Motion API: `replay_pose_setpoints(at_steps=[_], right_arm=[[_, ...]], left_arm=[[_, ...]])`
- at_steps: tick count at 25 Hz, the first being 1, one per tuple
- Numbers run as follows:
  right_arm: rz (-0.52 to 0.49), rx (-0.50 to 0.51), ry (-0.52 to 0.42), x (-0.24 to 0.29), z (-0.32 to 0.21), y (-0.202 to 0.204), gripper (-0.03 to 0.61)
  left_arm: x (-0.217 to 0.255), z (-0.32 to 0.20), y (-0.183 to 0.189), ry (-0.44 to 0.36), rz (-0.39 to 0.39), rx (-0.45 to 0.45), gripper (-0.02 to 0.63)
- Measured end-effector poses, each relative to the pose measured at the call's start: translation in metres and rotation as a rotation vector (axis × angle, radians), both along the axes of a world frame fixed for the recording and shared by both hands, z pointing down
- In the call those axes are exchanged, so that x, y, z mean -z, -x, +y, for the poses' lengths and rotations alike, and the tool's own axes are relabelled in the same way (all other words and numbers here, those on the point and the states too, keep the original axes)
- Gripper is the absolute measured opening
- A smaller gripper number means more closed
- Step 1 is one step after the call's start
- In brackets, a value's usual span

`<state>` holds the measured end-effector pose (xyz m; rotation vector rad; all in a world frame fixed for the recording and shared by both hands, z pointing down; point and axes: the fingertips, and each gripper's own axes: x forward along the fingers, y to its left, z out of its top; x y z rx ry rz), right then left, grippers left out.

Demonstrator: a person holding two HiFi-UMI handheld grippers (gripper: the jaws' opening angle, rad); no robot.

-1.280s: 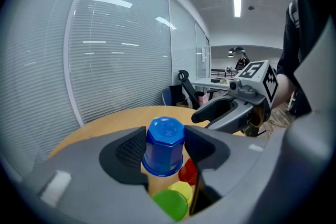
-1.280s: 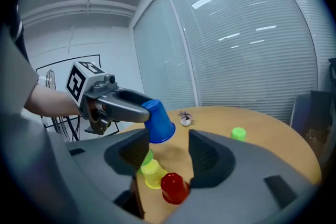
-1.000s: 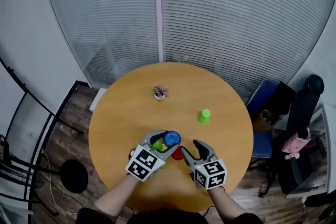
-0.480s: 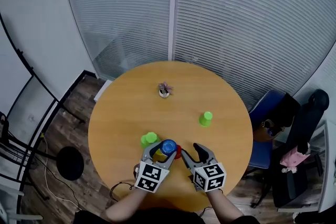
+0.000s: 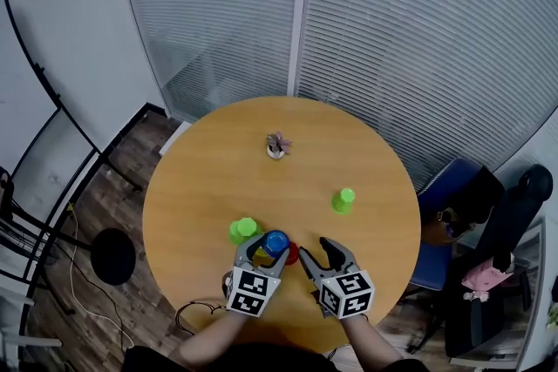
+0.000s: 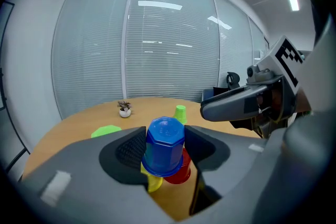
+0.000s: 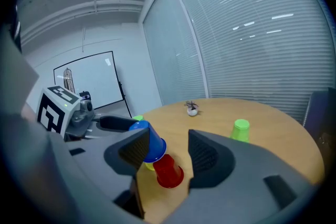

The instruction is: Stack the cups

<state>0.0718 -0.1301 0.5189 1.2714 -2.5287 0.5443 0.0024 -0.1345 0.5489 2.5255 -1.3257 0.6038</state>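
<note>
Blue cup [image 6: 165,147] in left tool [image 6: 165,136] over yellow cup [image 6: 152,182]

Round wooden table [image 5: 218,179] stands before blind-covered glass walls [image 5: 418,30].

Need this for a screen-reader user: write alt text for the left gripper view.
The left gripper holds an upside-down blue cup between its jaws, above a red cup and a yellow cup on a round wooden table. Farther off stand a green cup and a potted plant.

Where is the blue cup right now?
Head view, near edge of the table: the blue cup is gripped upside down by the left tool, over the yellow cup and beside the red cup.
</note>
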Motion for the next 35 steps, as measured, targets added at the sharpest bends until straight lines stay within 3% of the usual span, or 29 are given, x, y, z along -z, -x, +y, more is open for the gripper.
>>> replay_pose_setpoints(at_steps=[25,35], right_arm=[[-0.007,0.014,0.019,-0.006,-0.003,0.001,0.216],[-0.013,0.017,0.018,-0.006,-0.005,0.001,0.216]], left_arm=[[-0.021,-0.004,0.002,0.054,0.000,0.030,0.233],[-0.007,-0.006,0.000,0.005,0.007,0.007,0.233]])
